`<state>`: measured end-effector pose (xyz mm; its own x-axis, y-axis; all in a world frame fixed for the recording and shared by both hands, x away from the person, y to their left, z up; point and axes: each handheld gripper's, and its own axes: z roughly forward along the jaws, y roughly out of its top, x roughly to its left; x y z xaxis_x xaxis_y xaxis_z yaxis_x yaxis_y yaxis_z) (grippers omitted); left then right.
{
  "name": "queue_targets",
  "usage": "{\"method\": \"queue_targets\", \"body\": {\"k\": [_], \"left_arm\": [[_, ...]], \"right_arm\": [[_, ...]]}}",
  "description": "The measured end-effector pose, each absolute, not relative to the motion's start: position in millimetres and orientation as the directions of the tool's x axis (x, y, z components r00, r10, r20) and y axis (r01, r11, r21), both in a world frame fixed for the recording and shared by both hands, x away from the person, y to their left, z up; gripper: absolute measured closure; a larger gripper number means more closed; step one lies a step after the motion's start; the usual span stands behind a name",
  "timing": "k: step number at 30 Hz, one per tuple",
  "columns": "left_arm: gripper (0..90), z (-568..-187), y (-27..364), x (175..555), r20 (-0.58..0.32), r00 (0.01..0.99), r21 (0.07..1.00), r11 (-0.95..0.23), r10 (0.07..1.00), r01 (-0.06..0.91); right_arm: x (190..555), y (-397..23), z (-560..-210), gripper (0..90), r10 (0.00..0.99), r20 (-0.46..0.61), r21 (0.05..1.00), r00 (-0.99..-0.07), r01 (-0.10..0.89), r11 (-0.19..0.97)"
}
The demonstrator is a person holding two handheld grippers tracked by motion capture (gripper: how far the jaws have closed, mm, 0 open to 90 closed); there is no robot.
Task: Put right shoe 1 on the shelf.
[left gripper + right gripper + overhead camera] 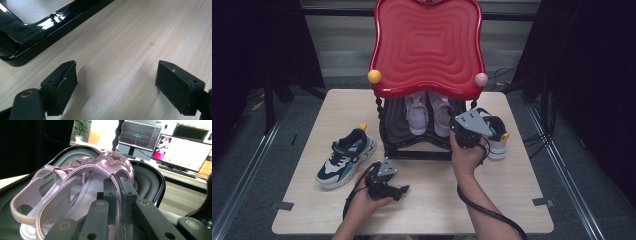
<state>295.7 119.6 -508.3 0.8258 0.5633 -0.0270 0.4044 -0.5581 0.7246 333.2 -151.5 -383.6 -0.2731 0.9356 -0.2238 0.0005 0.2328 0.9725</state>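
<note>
Right now the right claw (pixel 117 192) is clamped on the side strap of a lilac sandal (pixel 82 182), and that thin strap is all it has hold of. The sandal sits on the lower shelf of the shoe rack (pixel 417 145), pressed against its twin (pixel 416 114) under the red top tray (pixel 428 45). In the high view the right claw (pixel 458 131) reaches into the rack from its right front corner.

The main risk, as I judge it, is the grip itself: a soft strap can bend or slide out between the pads, so the sandal may droop, swing or drop while it is carried. A second risk is contact: the two sandals touch, so moving one could drag or tip the other, and the heel strap could snag on the shelf's raised black rim (pixel 160 185). The red tray hangs low over the shelf, so a steep lift could knock against it.

The left claw (pixel 116 80) stands wide and empty, low over the tabletop (pixel 432 200) beside the rack's base, so it gives no support. A blue sneaker (pixel 346 156) lies to the left, and another sneaker (pixel 497 137) sits just beyond the right hand, close enough to be bumped.
</note>
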Motion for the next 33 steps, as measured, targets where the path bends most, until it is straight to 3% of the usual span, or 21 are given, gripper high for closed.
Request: {"method": "queue_targets", "body": {"k": [33], "left_arm": [[16.4, -508.2, 119.6, 295.6, -0.027, 0.827, 0.723, -0.560, 0.562, 0.404]], "right_arm": [[359.7, -133.2, -403.2, 84.9, 0.960, -0.221, 0.972, -0.173, 0.040, 0.231]]}}
